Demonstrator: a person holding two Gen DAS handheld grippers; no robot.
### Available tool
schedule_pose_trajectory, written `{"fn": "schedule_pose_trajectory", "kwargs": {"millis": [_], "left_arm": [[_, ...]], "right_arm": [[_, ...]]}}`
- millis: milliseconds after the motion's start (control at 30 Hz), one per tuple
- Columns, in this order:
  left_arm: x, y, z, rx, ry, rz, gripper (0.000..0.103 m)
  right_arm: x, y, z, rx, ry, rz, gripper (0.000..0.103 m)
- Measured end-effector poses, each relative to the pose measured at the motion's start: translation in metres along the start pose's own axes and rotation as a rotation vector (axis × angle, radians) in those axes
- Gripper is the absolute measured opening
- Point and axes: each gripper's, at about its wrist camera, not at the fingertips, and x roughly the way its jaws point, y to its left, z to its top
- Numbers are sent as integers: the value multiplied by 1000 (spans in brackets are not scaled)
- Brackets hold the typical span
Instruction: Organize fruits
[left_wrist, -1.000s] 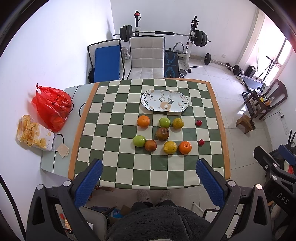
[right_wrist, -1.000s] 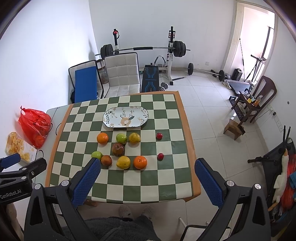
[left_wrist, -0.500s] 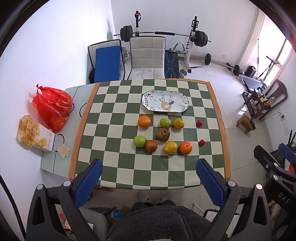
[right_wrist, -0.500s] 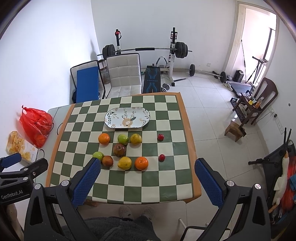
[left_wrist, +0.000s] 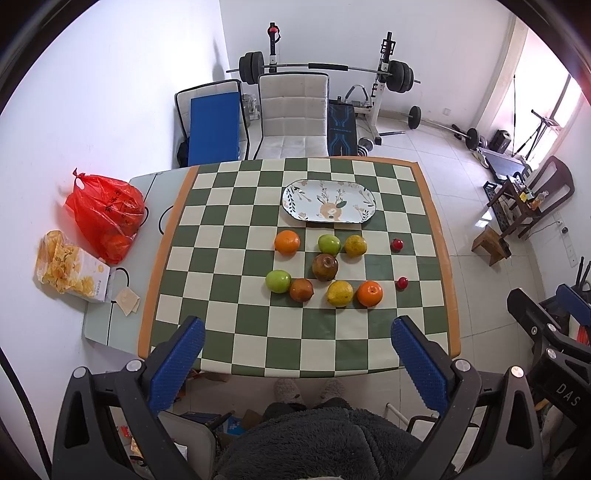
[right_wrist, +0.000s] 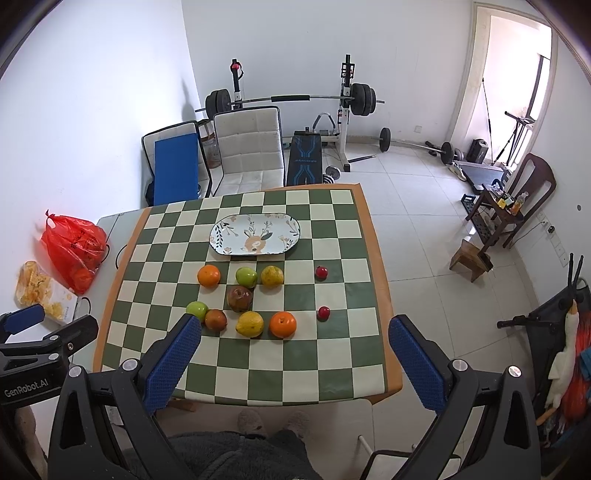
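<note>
Several fruits lie on the green-and-cream checked table (left_wrist: 236, 343): two oranges (left_wrist: 287, 242) (left_wrist: 369, 293), two green apples (left_wrist: 329, 244) (left_wrist: 277, 280), yellow fruits (left_wrist: 355, 245) (left_wrist: 339, 293), a dark brown one (left_wrist: 325, 267), a reddish-brown one (left_wrist: 301, 290) and two small red ones (left_wrist: 396, 244) (left_wrist: 402, 283). An empty oval floral plate (left_wrist: 328, 201) sits behind them. My left gripper (left_wrist: 297, 354) is open high above the near table edge. My right gripper (right_wrist: 293, 350) is open too, holding nothing, with the plate (right_wrist: 255, 234) and the fruit cluster (right_wrist: 240, 298) beyond it.
A red plastic bag (left_wrist: 105, 212) and a snack box (left_wrist: 70, 267) lie on a grey side surface at left. Chairs (left_wrist: 293, 110) and a barbell rack (left_wrist: 325, 70) stand behind the table. The person's slippered feet (left_wrist: 308, 391) show below the near edge.
Both grippers drifted slightly; the table and fruits shift a little in the right wrist view. Nothing was grasped or moved.
</note>
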Motion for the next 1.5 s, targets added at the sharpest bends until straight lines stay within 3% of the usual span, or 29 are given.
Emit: {"fn": "schedule_pose_trajectory", "kwargs": {"millis": [233,333,467,567,700,833,1000,1167,1300,1400,1500], "left_arm": [[2,0,0,-7,-3,0,103],[8,2,5,-34,-41,10,103],[30,13,18,-67,-111,108,103],[60,21,19,-84,-103,184,103],[115,41,22,-106,-12,249,103],[174,65,26,-134,108,256,103],[254,84,38,-146,261,178,100],[348,88,48,-121,446,86,100],[397,82,48,-76,546,11,100],[425,73,46,-29,600,-14,99],[442,66,44,2,624,-41,98]], "right_arm": [[0,0,5,4,-4,4,103],[7,-1,15,34,-19,29,103],[44,-3,23,60,6,87,103],[90,0,23,76,85,154,103],[159,13,14,83,200,201,103],[222,31,-1,120,303,237,100],[299,66,-12,180,410,254,87],[373,80,-33,249,508,221,84],[427,88,-42,278,561,195,81],[448,79,-49,283,587,172,80],[440,66,-57,294,610,167,80]]}}
